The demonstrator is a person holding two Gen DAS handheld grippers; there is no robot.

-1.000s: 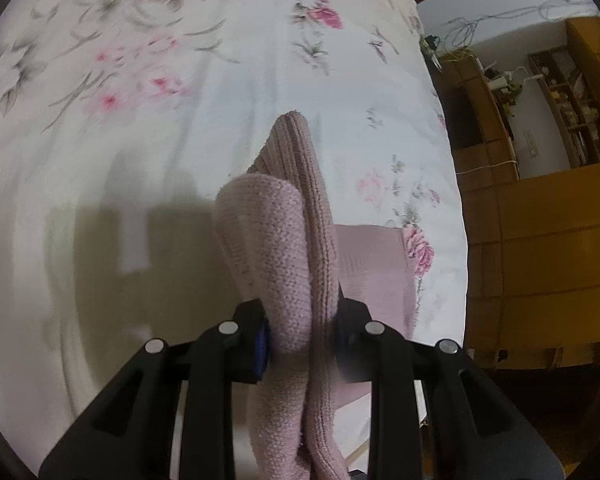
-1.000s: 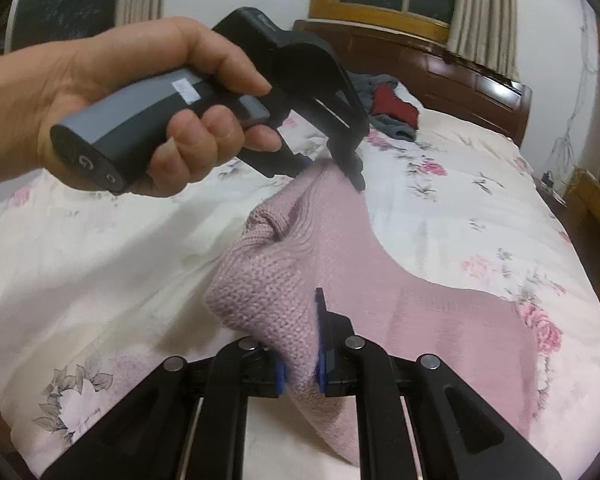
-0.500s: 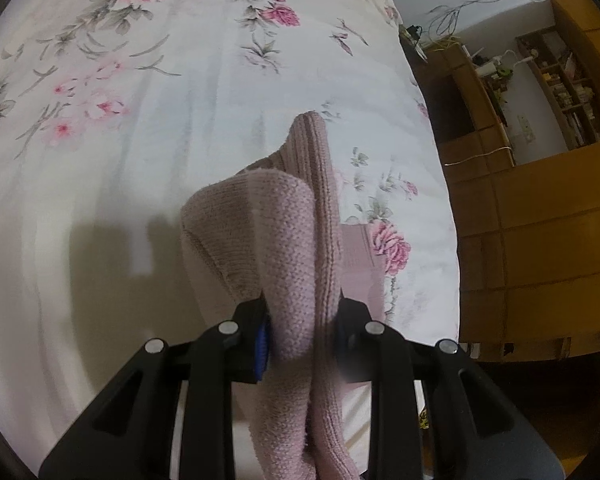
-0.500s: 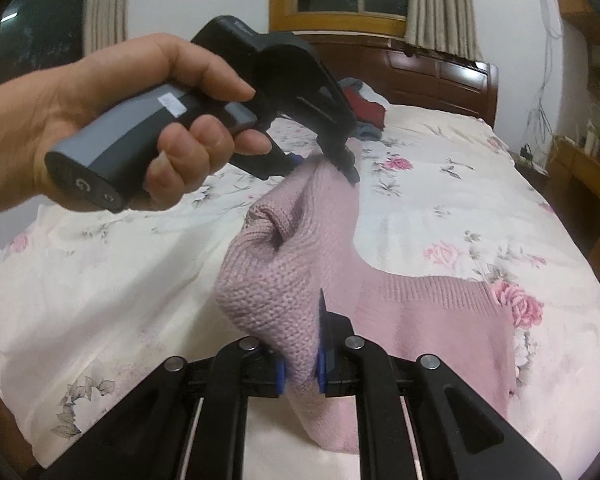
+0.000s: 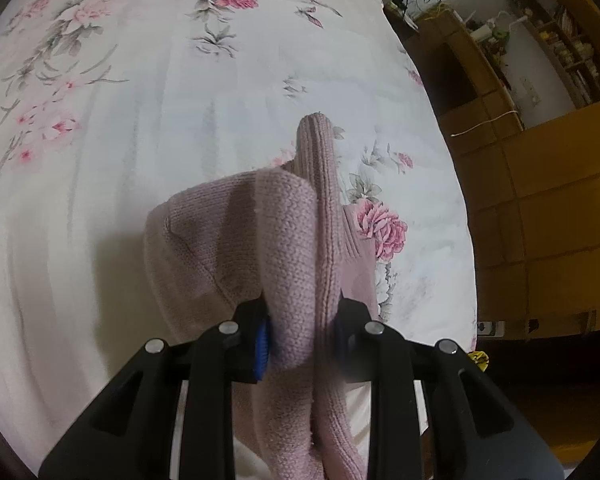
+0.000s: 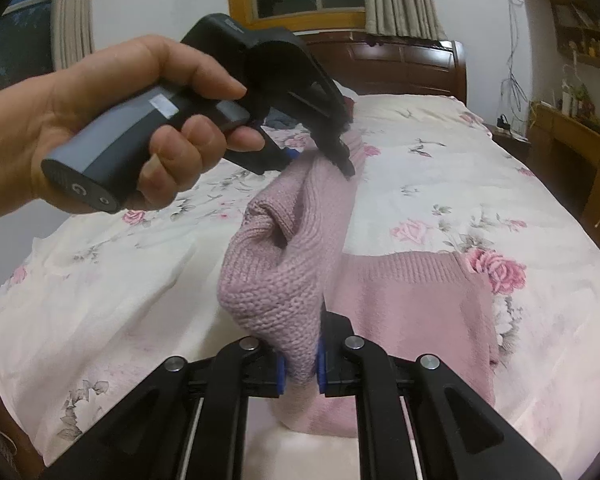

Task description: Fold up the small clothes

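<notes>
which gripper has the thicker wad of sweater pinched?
The left gripper: a bulky double fold of the pink sweater fills its gap. The right gripper pinches a thinner fold.

We note the bed (image 6: 112, 300) offers broad open sheet to the left of the pink sweater (image 6: 412, 300), and more bare sheet between the sweater and the headboard (image 6: 404, 68). Little sheet remains right of the sweater's flat part before the bed edge. The raised fold of the sweater spans between the left gripper (image 6: 324, 152) and the right gripper (image 6: 300, 364), so the straight path between them is blocked by fabric. The hand (image 6: 112, 128) on the left gripper occupies the air above the left half of the bed. Dark clothes (image 6: 284, 120) lie near the headboard. Wooden cabinets (image 5: 540, 216) stand close along the bed's right side, leaving a narrow gap.
</notes>
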